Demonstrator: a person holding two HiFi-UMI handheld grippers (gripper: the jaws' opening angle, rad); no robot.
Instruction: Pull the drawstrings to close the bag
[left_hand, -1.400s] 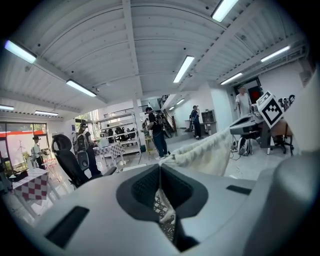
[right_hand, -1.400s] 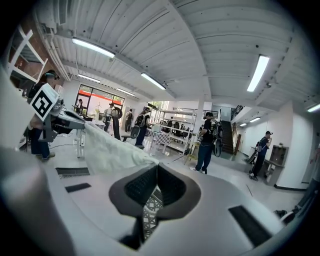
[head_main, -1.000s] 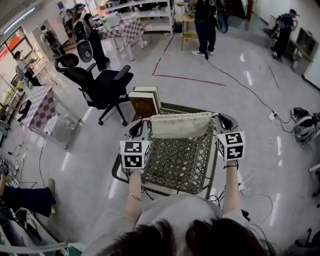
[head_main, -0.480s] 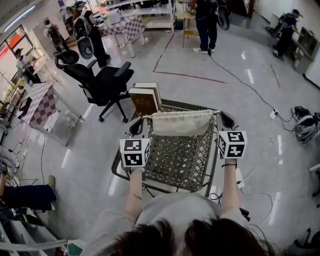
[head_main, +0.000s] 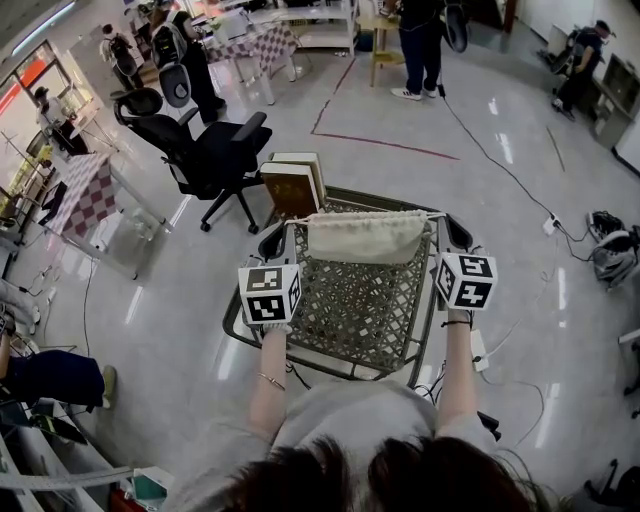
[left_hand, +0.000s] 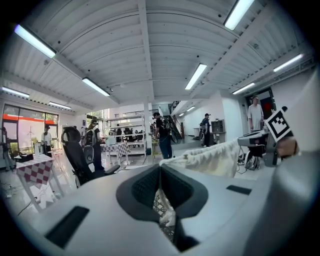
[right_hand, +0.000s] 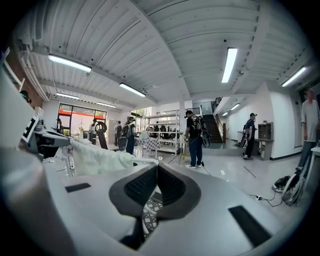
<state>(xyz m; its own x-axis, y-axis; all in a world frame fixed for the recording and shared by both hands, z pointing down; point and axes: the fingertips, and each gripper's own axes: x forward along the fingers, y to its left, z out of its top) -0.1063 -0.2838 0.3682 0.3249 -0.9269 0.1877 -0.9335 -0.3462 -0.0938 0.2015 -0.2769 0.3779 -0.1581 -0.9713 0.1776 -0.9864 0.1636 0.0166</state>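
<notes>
A cream drawstring bag (head_main: 365, 237) hangs stretched between my two grippers above a lattice-topped table (head_main: 350, 305). In the head view my left gripper (head_main: 282, 232) is shut on the bag's left drawstring (head_main: 293, 226) at the top corner. My right gripper (head_main: 447, 226) is shut on the right drawstring (head_main: 436, 216). In the left gripper view the jaws (left_hand: 159, 167) are closed, with the bag (left_hand: 210, 156) running off to the right. In the right gripper view the closed jaws (right_hand: 156, 167) have the bag (right_hand: 97, 155) at their left. Both cords are thin and mostly hidden by the jaws.
Two books (head_main: 293, 185) stand at the table's far left corner. A black office chair (head_main: 215, 150) is beyond them and a checkered table (head_main: 85, 195) stands at the left. Several people stand far off. A cable (head_main: 500, 175) crosses the floor at the right.
Both grippers stay shut at the bag's top corners. The right gripper has rolled a little. The bag and grippers sit slightly higher in the head view.
</notes>
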